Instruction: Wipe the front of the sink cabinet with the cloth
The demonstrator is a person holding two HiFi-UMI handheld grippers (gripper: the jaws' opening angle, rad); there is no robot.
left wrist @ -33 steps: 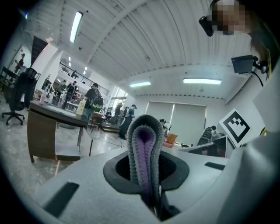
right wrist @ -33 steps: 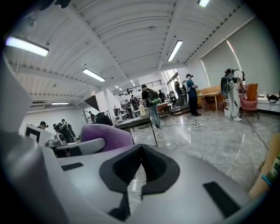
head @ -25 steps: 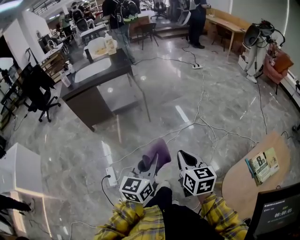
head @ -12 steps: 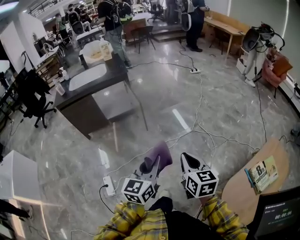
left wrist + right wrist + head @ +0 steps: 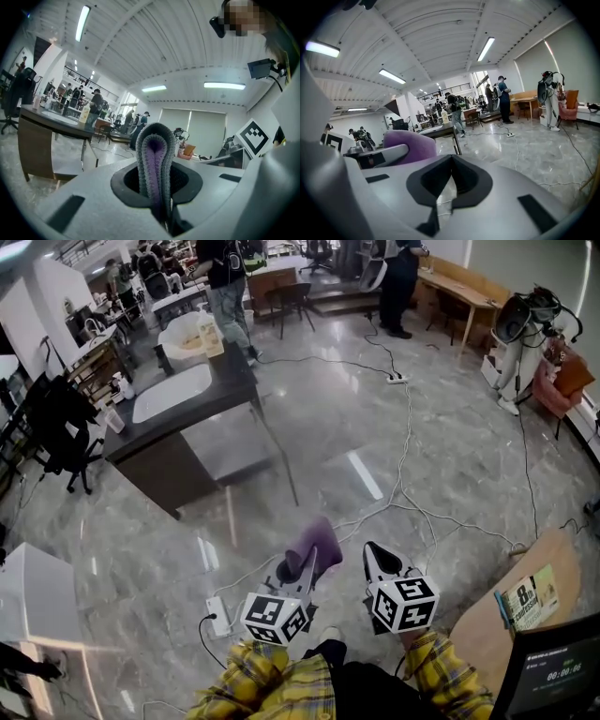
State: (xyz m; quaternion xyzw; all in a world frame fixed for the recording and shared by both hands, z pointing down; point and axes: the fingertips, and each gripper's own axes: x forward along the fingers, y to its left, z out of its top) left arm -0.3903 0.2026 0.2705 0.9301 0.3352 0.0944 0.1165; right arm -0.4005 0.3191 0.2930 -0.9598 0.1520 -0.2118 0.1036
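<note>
Squarely cloth in left tool; right tool apparently closed

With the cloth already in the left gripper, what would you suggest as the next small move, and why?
Probably step forward and left toward the sink cabinet, carrying the left gripper ahead. Its jaws are shut on the purple cloth, but the cabinet stands well across the floor, far out of reach. The right gripper holds nothing.
</note>
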